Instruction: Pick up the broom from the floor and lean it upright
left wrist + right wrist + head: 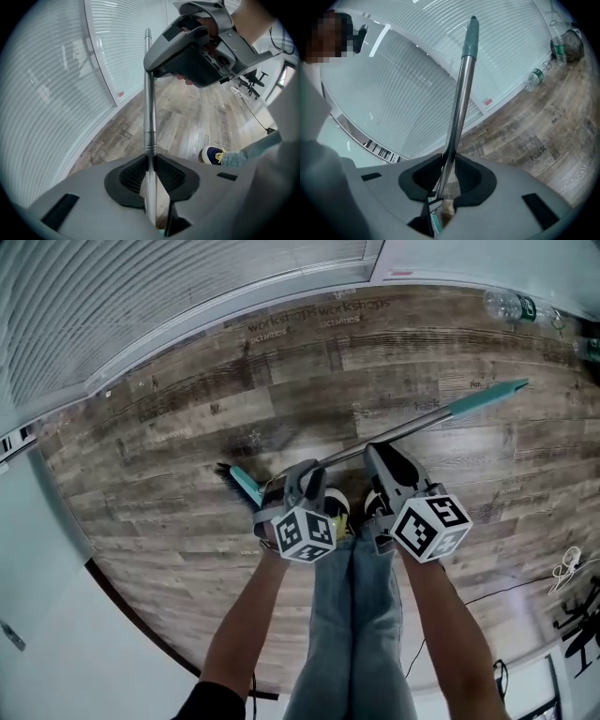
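Broom (pixel 422 420) slants over the wood floor (pixel 169 427), w/ both grippers clamped on its metal pole: left gripper (pixel 302 474) low near the head, right gripper (pixel 384 460) just above it. Bristle end is mostly hidden behind the left gripper; can't tell if it touches the floor. In the left gripper view the right gripper covers the pole's top.

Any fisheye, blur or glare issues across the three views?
Head view: heavy fisheye, floor planks bow into arcs; even light, no glare. Left gripper view: blinds curve, broom handle sharp, corners black. Right gripper view: same bend and black corners, handle crisp; mosaic patch top left was added afterwards.
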Demonstrator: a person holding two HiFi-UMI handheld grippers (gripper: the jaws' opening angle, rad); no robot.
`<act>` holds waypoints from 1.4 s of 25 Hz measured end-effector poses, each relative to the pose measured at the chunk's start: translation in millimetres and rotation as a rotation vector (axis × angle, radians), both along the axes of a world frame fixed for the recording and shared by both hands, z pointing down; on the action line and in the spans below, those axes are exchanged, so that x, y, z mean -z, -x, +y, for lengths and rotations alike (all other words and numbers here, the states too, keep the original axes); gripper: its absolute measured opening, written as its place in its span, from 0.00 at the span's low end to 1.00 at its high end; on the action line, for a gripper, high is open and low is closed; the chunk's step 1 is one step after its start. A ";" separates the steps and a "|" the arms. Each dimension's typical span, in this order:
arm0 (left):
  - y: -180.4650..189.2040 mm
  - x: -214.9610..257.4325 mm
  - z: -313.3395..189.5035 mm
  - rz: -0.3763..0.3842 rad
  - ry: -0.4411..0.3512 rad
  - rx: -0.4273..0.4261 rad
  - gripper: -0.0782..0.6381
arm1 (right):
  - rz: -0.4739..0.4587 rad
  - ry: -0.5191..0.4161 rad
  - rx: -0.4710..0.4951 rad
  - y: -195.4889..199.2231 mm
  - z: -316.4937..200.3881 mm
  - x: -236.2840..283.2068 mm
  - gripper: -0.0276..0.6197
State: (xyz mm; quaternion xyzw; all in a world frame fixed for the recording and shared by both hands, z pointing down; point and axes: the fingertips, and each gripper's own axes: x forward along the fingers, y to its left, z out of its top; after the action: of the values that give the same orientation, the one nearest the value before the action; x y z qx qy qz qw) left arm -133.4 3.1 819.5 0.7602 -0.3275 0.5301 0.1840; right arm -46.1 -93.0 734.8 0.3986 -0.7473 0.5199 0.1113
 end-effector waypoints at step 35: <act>-49.5 490.5 -157.6 0.344 -0.618 0.129 0.23 | 0.060 -0.818 0.412 33.0 -73.1 519.8 0.17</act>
State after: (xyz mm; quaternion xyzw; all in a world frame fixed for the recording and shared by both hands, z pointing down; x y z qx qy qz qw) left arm -84.0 -154.5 329.0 0.8358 -0.4840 0.2575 0.0310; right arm -79.1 -166.2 215.0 0.2678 -0.9512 0.1373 0.0677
